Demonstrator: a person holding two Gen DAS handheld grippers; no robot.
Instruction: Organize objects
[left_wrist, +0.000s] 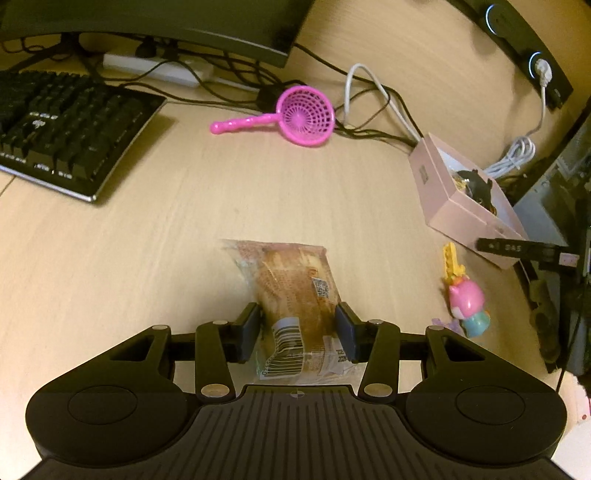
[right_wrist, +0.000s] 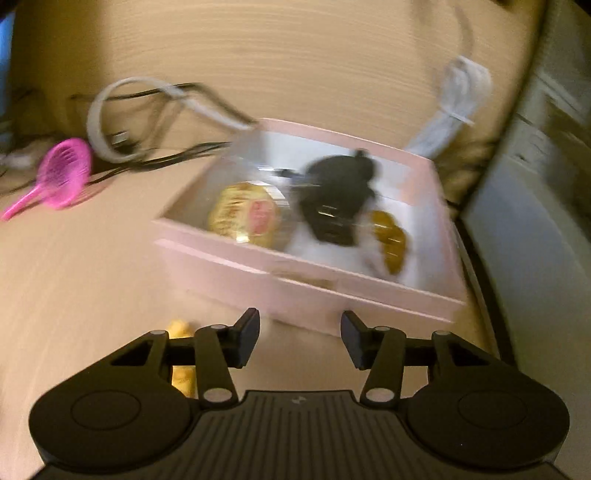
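Bread in a clear crinkly plastic wrapper (left_wrist: 295, 299) fills the middle of the left wrist view, lying on the pale wood-grain table (left_wrist: 147, 240) near its front edge. The left claw (left_wrist: 300, 325) has its two dark pads pressed against the packet's sides at the barcode end, so it is gripping the packet. The long axis runs straight away from the claw, barcode end nearest, sealed far end pointing toward the pink plastic toy strainer (left_wrist: 295, 116) near the back edge. I judge the packet light and soft, the film slippery; a gentle squeeze across the narrow middle suits it, since a hard one would crush the loaf. To the right lie a small pink-and-teal toy figure (left_wrist: 467, 302) and an open pale pink cardboard box (left_wrist: 443, 192) at the right edge. A black keyboard (left_wrist: 62, 125) sits at the left edge.

From the right wrist view, blurred, the right claw (right_wrist: 300, 332) hangs with its pads apart and nothing between them, just before the box's near wall. Inside are a round gold-wrapped item (right_wrist: 245, 214) and a black object (right_wrist: 338, 192) I cannot identify.
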